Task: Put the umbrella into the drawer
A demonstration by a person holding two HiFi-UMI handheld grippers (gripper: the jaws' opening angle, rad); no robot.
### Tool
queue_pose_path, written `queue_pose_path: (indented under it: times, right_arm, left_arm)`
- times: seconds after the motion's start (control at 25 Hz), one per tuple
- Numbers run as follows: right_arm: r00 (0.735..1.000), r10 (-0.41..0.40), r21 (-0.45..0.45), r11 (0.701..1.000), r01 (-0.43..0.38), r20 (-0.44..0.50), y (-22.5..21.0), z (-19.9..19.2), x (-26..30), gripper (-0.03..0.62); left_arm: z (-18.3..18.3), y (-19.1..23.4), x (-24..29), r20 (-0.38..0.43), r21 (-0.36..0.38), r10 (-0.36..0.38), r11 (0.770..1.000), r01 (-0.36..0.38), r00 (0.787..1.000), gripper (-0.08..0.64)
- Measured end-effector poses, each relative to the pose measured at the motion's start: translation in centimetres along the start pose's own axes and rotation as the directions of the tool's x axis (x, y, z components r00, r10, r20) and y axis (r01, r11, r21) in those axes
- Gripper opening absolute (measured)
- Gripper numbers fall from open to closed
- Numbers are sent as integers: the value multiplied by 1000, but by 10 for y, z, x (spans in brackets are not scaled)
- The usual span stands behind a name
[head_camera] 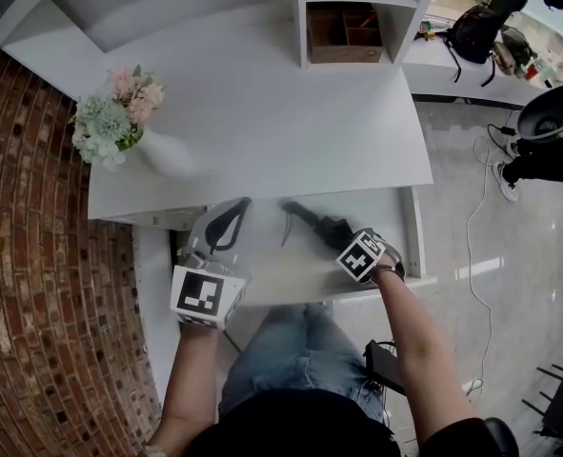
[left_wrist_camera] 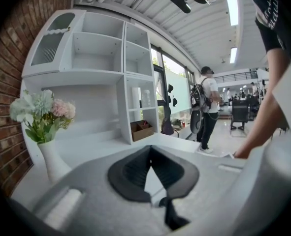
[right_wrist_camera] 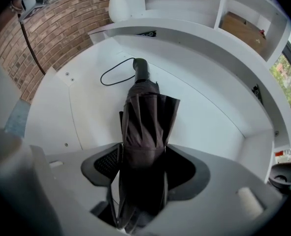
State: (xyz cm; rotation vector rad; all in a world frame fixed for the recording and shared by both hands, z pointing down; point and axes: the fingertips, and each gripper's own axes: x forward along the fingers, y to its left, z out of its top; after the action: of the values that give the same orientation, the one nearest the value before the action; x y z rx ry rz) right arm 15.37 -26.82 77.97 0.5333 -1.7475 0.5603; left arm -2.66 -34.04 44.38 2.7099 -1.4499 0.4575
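A dark folded umbrella (right_wrist_camera: 145,112) points handle-first (right_wrist_camera: 140,69) into the open white drawer (head_camera: 412,241) under the desk's front edge. Its thin wrist strap (right_wrist_camera: 113,73) loops out over the drawer floor (right_wrist_camera: 204,117). My right gripper (right_wrist_camera: 143,151) is shut on the umbrella's folded canopy end. In the head view the umbrella (head_camera: 311,219) lies across the drawer's middle with the right gripper (head_camera: 336,231) at its right end. Whether it rests on the floor I cannot tell. My left gripper (head_camera: 233,209) hovers over the drawer's left part, its jaws meeting at the tips with nothing between them (left_wrist_camera: 150,151).
On the white desk (head_camera: 291,122) a white vase of pink and pale flowers (head_camera: 119,117) stands at the left. A shelf unit at the back holds a wooden box (head_camera: 343,31). A brick wall (head_camera: 33,255) runs along the left. A person with a backpack (left_wrist_camera: 207,107) stands far off.
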Motion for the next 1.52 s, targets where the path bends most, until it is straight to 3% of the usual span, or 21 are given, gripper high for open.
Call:
queue_pose_path:
  times: [0.68,0.92,1.0,1.2,1.36,1.52]
  right_arm:
    - [989,-40,130,991,21,144,-17,12,-86,256]
    - [968,-121,178,981,82,220,-30,21,-130,256]
    - [960,-123,187,979,77,253,-29,25,-143,256]
    - [933,-57,215,976,-22,356,-9,42,-172,255]
    - [900,-112,230,973,14,420,-13,55,-203,255]
    - [842,-186,250,966,63,507,-20,68,-244,255]
  left_arm:
    - [52,-19,7,100,41,-22,999,18,995,-3]
    - [69,-20,4,147,45,-24,999,18,989,-5]
    - [74,-19,3,160,44,-16,999,9,987,-5]
    - [88,-12,1,194,45,-10,999,1,981,-5]
    - [97,-8,-2,221,50,-15,999,4,975,-5]
    - [103,-9,-3,239,45,-15,999,4,971,-5]
